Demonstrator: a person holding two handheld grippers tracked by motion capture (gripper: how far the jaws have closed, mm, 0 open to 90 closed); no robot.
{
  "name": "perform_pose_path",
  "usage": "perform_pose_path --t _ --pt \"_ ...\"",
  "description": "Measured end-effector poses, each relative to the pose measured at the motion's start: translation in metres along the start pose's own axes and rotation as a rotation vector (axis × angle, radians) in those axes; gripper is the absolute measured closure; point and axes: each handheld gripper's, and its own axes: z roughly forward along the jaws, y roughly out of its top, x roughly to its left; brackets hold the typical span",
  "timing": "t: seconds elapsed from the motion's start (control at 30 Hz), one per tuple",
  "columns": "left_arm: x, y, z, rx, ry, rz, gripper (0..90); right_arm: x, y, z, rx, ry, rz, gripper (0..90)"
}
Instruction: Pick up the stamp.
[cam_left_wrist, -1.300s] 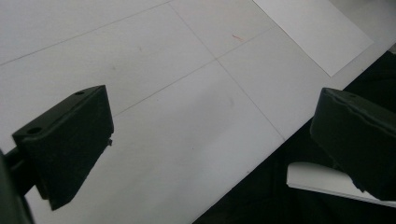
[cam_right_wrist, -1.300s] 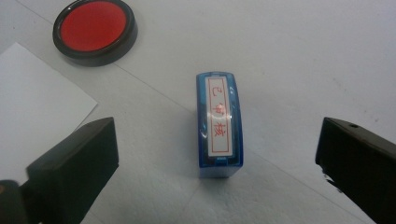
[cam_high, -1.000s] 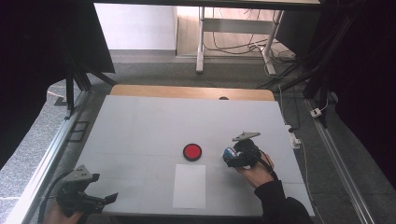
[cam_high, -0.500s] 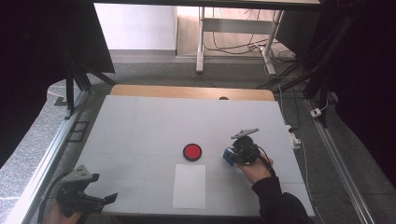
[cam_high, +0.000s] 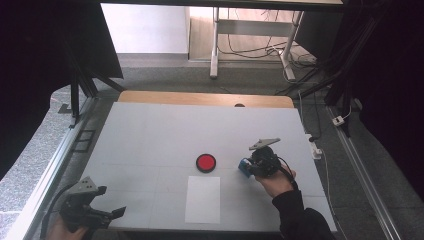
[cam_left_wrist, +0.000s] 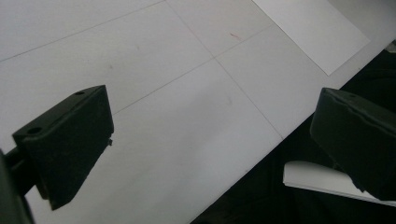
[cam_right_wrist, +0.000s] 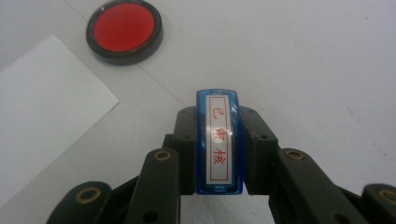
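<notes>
Blue stamp (cam_right_wrist: 219, 142) with white label and red characters sits clamped between the right gripper (cam_right_wrist: 218, 149) jaws, which have just been closing on it; long axis runs along the jaws, pointing to 12 o'clock in the right gripper view. In high view it sits right of centre on the counter (cam_high: 150, 135), at 3 o'clock from the red ink pad (cam_high: 205, 163). White paper (cam_high: 202, 199) at 6 o'clock of pad. Right hand (cam_high: 274, 181) reaches in from 5 o'clock, gripper aimed toward 9. Left gripper (cam_left_wrist: 210, 140) released, jaws wide, over near-left counter edge.
</notes>
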Motion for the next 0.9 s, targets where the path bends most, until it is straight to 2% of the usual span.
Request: perform_pose_path --t 0.13,0.3,0.47,0.63,0.77,0.9 --pt "0.000 0.000 0.000 0.001 -0.003 -0.001 0.1 0.001 0.002 -0.008 -0.037 0.015 0.029 71.5" --pt "0.000 0.001 0.001 0.002 0.000 -0.001 0.1 0.001 0.001 -0.014 -0.063 0.030 0.041 71.5" --pt "0.000 0.001 0.001 0.001 0.000 -0.009 0.0 0.002 0.000 -0.021 -0.074 0.034 0.008 71.4" --pt "0.001 0.001 0.000 0.000 -0.001 -0.012 0.0 0.004 0.000 -0.023 -0.085 0.042 0.013 71.5" --pt "0.001 0.000 0.000 -0.001 -0.003 -0.013 0.0 0.010 0.004 -0.026 -0.111 0.071 0.010 71.4" --pt "0.002 0.000 0.000 0.001 -0.007 -0.014 0.0 0.016 0.006 -0.029 -0.132 0.095 -0.015 71.4"
